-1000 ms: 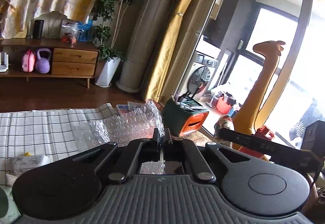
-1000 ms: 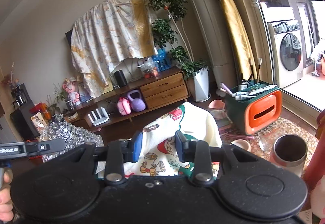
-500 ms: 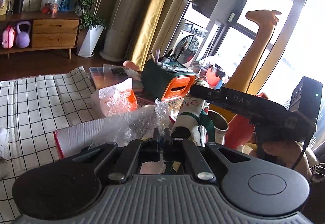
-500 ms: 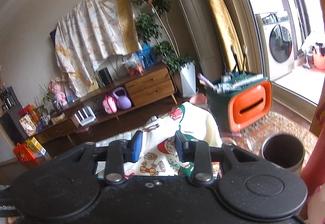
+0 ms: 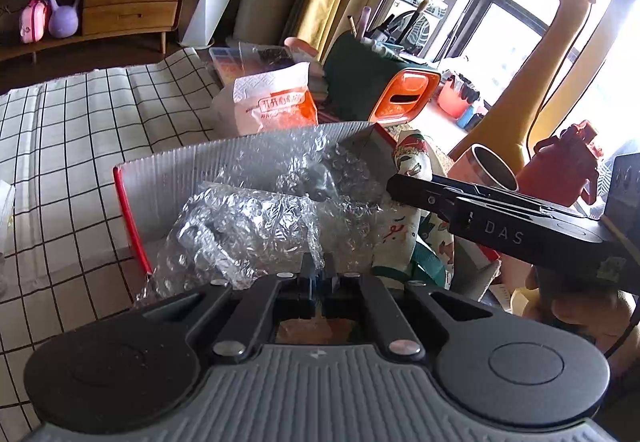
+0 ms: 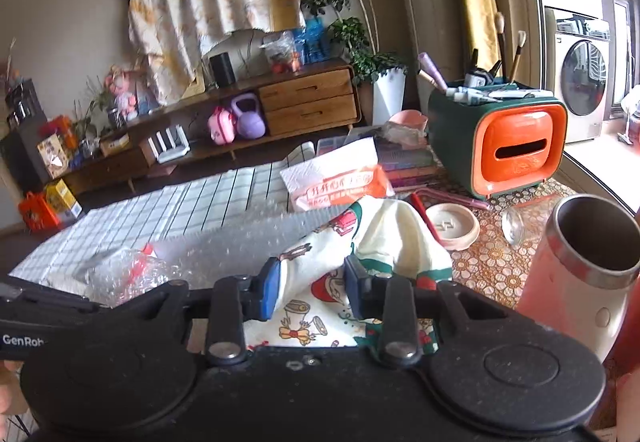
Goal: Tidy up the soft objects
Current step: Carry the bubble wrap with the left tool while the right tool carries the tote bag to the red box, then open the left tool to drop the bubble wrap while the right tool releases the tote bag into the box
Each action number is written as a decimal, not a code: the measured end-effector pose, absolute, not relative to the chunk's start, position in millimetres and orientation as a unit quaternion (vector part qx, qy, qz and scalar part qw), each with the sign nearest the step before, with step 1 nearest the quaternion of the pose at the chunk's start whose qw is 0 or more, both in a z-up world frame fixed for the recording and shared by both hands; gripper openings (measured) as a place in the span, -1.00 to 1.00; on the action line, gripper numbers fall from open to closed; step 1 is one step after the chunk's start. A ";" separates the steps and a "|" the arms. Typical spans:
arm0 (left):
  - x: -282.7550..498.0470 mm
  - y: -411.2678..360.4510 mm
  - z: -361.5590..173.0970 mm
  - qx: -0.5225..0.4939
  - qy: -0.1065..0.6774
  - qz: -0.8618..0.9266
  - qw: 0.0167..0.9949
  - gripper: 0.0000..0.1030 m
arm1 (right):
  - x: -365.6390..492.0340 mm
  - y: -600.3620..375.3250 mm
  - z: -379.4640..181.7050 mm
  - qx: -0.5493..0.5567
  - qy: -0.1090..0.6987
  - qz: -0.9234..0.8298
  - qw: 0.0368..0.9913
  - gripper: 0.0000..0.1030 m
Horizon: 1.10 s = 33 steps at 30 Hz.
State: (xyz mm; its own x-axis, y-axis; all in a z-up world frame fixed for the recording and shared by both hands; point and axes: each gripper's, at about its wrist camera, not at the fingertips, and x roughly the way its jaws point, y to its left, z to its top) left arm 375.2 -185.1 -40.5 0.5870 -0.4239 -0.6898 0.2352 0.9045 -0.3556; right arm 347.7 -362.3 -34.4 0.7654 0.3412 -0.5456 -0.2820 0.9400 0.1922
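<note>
My left gripper (image 5: pixel 319 274) is shut on a sheet of clear bubble wrap (image 5: pixel 256 217) and holds it over a grey corrugated box (image 5: pixel 192 169) with a red edge. My right gripper (image 6: pixel 310 292) is shut on a cream printed cloth (image 6: pixel 352 242) with cartoon figures and green trim, held at the box's right end. The cloth also shows in the left wrist view (image 5: pixel 412 161), with the right gripper's black body in front of it. The bubble wrap (image 6: pixel 124 274) and the box wall (image 6: pixel 248 234) show in the right wrist view.
A white and orange tissue pack (image 5: pixel 272 101) lies behind the box on a checked cloth (image 5: pixel 80 113). A green and orange organizer (image 6: pixel 500 145), a steel cup (image 6: pixel 580 254), a round dish (image 6: pixel 452 226) and a red bottle (image 5: pixel 560 161) stand to the right.
Both grippers have come down and forward over the box. The bubble wrap now hangs into the box and the printed cloth sits beside it at the box's right end.
</note>
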 end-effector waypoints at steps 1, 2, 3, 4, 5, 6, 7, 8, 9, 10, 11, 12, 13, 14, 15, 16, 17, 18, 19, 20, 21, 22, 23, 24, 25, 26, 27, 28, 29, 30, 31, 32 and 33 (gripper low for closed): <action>375.7 -185.1 -44.3 -0.114 0.420 -0.187 0.881 -0.96 | 348.0 -361.6 -36.1 0.049 0.303 0.167 0.937 -0.35; 375.7 -185.5 -47.4 -0.114 0.425 -0.187 0.878 -0.96 | 347.9 -360.7 -37.6 0.049 0.307 0.167 0.936 -0.35; 374.8 -185.7 -50.7 -0.113 0.428 -0.189 0.876 -0.96 | 349.0 -360.0 -38.8 0.051 0.310 0.167 0.934 -0.35; 374.2 -186.3 -53.9 -0.112 0.432 -0.190 0.875 -0.96 | 349.7 -359.6 -40.7 0.054 0.315 0.165 0.933 -0.35; 373.1 -187.0 -56.3 -0.110 0.435 -0.191 0.873 -0.96 | 350.6 -359.6 -42.2 0.057 0.318 0.165 0.932 -0.35; 372.0 -188.0 -58.7 -0.108 0.439 -0.193 0.871 -0.96 | 350.8 -359.1 -43.6 0.058 0.319 0.164 0.932 -0.35; 371.8 -189.2 -61.4 -0.106 0.442 -0.193 0.869 -0.96 | 351.5 -357.8 -45.6 0.058 0.323 0.161 0.931 -0.35; 370.9 -189.8 -62.9 -0.105 0.444 -0.194 0.868 -0.96 | 351.2 -356.8 -46.8 0.059 0.325 0.159 0.930 -0.35; 370.4 -190.5 -64.6 -0.104 0.447 -0.195 0.867 -0.96 | 351.1 -356.2 -48.0 0.060 0.327 0.158 0.930 -0.35; 370.4 -191.0 -66.2 -0.105 0.450 -0.196 0.865 -0.96 | 352.0 -356.1 -49.5 0.063 0.329 0.156 0.929 -0.34; 369.4 -191.4 -67.5 -0.105 0.453 -0.197 0.863 -0.96 | 352.0 -356.2 -49.6 0.067 0.330 0.154 0.929 -0.34; 369.2 -191.9 -68.6 -0.104 0.456 -0.198 0.861 -0.96 | 351.3 -356.9 -49.1 0.072 0.330 0.154 0.929 -0.31; 368.7 -192.6 -69.4 -0.101 0.458 -0.199 0.860 -0.96 | 352.9 -358.4 -48.8 0.076 0.331 0.155 0.928 -0.28; 367.8 -193.1 -69.7 -0.098 0.459 -0.199 0.860 -0.96 | 352.2 -359.3 -47.4 0.080 0.332 0.155 0.927 -0.27; 366.7 -193.5 -69.8 -0.096 0.458 -0.199 0.861 -0.96 | 350.8 -359.7 -46.0 0.083 0.333 0.154 0.927 -0.25; 365.8 -194.0 -70.0 -0.094 0.458 -0.199 0.861 -0.96 | 350.4 -360.2 -45.1 0.086 0.334 0.152 0.926 -0.21; 364.8 -194.8 -69.7 -0.091 0.458 -0.200 0.861 -0.96 | 348.9 -360.8 -43.7 0.089 0.337 0.151 0.925 -0.19; 363.4 -195.2 -69.4 -0.088 0.458 -0.200 0.862 -0.96 | 347.7 -361.5 -42.7 0.094 0.339 0.151 0.924 -0.14; 362.3 -195.3 -68.6 -0.085 0.458 -0.199 0.862 -0.96 | 345.7 -362.1 -41.7 0.098 0.340 0.151 0.923 -0.12; 360.9 -195.2 -68.1 -0.084 0.458 -0.198 0.862 -0.96 | 343.8 -362.7 -41.1 0.102 0.341 0.152 0.922 -0.10; 359.5 -195.2 -67.3 -0.082 0.459 -0.199 0.862 -0.95 | 342.0 -363.3 -41.2 0.106 0.343 0.153 0.921 -0.08; 358.0 -195.4 -66.4 -0.080 0.459 -0.199 0.862 -0.95 | 340.0 -363.2 -41.0 0.108 0.344 0.152 0.920 -0.07; 356.0 -196.0 -65.4 -0.076 0.459 -0.199 0.862 -0.94 | 337.6 -363.0 -40.8 0.108 0.345 0.151 0.920 -0.06; 354.3 -196.2 -64.7 -0.073 0.459 -0.199 0.863 -0.94 | 335.6 -362.7 -40.5 0.108 0.346 0.152 0.920 -0.03; 352.3 -196.2 -63.9 -0.072 0.458 -0.199 0.863 -0.94 | 333.6 -362.0 -40.0 0.107 0.347 0.152 0.919 -0.01; 350.2 -195.9 -63.0 -0.072 0.456 -0.198 0.864 -0.94 | 331.3 -361.3 -39.7 0.106 0.347 0.152 0.919 0.00; 348.0 -195.5 -62.2 -0.071 0.455 -0.198 0.865 -0.93 | 329.1 -361.0 -39.1 0.106 0.347 0.152 0.920 0.03; 346.9 -195.4 -61.0 -0.070 0.453 -0.198 0.866 -0.93 | 326.8 -360.7 -37.9 0.106 0.347 0.153 0.919 0.04; 345.5 -195.1 -59.7 -0.069 0.451 -0.199 0.867 -0.93 | 324.8 -360.4 -37.1 0.106 0.347 0.153 0.919 0.05; 343.8 -194.8 -58.3 -0.068 0.449 -0.200 0.868 -0.93 | 322.8 -360.0 -36.0 0.105 0.346 0.153 0.920 0.07; 343.3 -193.6 -56.7 -0.069 0.446 -0.201 0.869 -0.93 | 319.7 -359.5 -34.1 0.104 0.344 0.152 0.921 0.07; 342.0 -192.7 -55.2 -0.071 0.444 -0.203 0.870 -0.92 | 317.2 -359.3 -32.1 0.103 0.340 0.149 0.923 0.08; 340.6 -191.8 -53.8 -0.073 0.442 -0.204 0.870 -0.92 | 314.8 -359.2 -29.8 0.103 0.337 0.148 0.924 0.11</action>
